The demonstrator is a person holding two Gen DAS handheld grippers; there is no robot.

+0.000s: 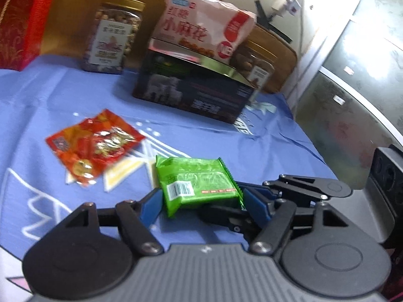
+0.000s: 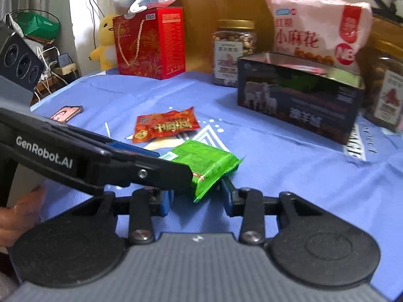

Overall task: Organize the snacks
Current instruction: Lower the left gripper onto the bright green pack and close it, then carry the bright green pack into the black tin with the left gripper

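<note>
A green snack packet [image 1: 199, 182] [image 2: 209, 163] sits low over the blue tablecloth between both grippers. My left gripper [image 1: 201, 201] has its blue pads on either side of the packet's near end and looks shut on it. It crosses the right wrist view [image 2: 173, 166] from the left. My right gripper [image 2: 196, 198] is open around the packet's near corner; it shows in the left wrist view [image 1: 254, 198]. A red snack packet [image 1: 93, 148] [image 2: 165, 124] lies flat beyond. A dark open box [image 1: 199, 90] [image 2: 302, 98] stands behind.
A pink snack bag [image 1: 206, 27] [image 2: 317, 27] leans behind the box. Nut jars [image 1: 113, 37] [image 2: 233, 52] [image 2: 385, 80] and a red gift box [image 1: 22, 17] [image 2: 151, 42] stand at the back. A phone [image 2: 66, 112] lies at the left edge. A fridge [image 1: 365, 88] is right.
</note>
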